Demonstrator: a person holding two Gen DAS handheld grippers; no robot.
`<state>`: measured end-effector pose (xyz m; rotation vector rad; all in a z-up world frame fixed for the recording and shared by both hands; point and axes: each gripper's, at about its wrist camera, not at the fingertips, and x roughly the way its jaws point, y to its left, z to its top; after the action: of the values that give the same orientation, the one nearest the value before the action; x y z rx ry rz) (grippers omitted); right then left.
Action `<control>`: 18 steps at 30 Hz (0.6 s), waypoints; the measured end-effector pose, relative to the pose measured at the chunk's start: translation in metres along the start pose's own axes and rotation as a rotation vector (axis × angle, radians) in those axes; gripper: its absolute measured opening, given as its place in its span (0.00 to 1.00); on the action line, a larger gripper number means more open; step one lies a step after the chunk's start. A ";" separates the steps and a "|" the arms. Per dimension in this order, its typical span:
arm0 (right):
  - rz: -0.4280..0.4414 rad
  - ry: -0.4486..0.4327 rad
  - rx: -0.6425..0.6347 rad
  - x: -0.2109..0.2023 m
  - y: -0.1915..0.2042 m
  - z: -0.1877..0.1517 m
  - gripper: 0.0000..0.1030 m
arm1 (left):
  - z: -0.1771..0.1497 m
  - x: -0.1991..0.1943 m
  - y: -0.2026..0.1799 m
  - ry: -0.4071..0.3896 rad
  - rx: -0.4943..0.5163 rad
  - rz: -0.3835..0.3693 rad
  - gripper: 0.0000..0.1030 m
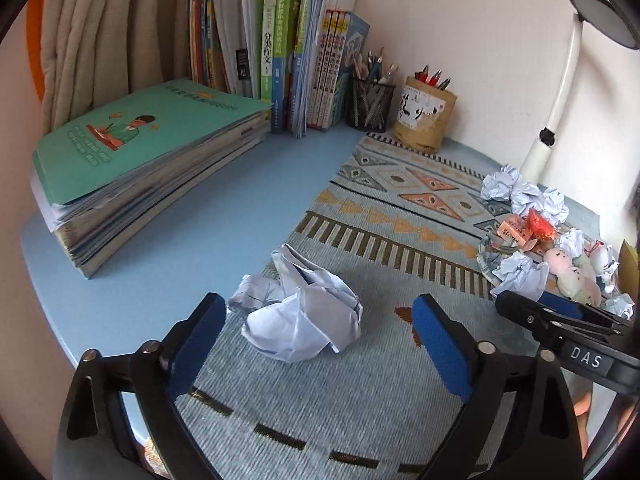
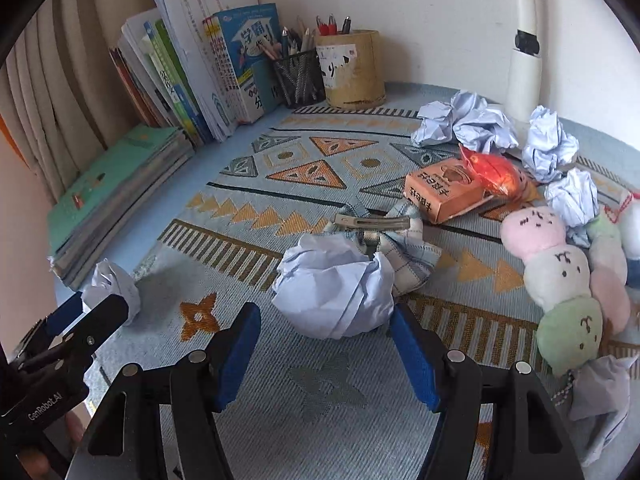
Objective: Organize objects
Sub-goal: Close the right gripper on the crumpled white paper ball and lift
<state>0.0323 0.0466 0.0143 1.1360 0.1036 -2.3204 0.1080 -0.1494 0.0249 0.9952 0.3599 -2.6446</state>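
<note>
On the mat (image 1: 380,400), a paper ball (image 1: 302,314) is framed by each released gripper (image 1: 320,312), likely for pickup.

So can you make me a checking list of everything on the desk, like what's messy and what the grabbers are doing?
Surface: blue desk partly covered by a patterned mat.
Job's things: crumpled paper ball in front of the left gripper; another paper ball between the fingers of the right gripper; more balls near the lamp.
Clutter: orange box, plush toys, checked cloth with clip.
Grippers: both open, holding nothing.
Cables: nothing seen.
Surroundings: stacked books, upright books, mesh pen cup, bamboo pen holder, white lamp, curtain.
</note>
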 end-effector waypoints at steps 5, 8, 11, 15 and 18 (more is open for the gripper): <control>0.001 -0.006 -0.001 0.005 0.000 0.001 0.49 | -0.003 0.009 0.000 0.030 0.000 0.015 0.52; 0.030 -0.033 0.004 -0.001 0.000 0.001 0.48 | -0.004 0.007 0.000 0.023 -0.016 -0.013 0.48; 0.061 -0.067 0.019 -0.018 -0.007 0.000 0.48 | -0.004 -0.008 -0.010 -0.022 0.021 -0.062 0.48; 0.045 -0.140 0.049 -0.061 -0.027 -0.003 0.48 | -0.002 -0.032 -0.046 -0.078 0.083 -0.160 0.48; -0.027 -0.204 0.093 -0.098 -0.059 -0.015 0.48 | -0.003 -0.039 -0.083 -0.093 0.119 -0.257 0.48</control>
<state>0.0611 0.1442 0.0685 0.9395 -0.0653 -2.4727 0.1083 -0.0644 0.0592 0.9104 0.3324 -2.9625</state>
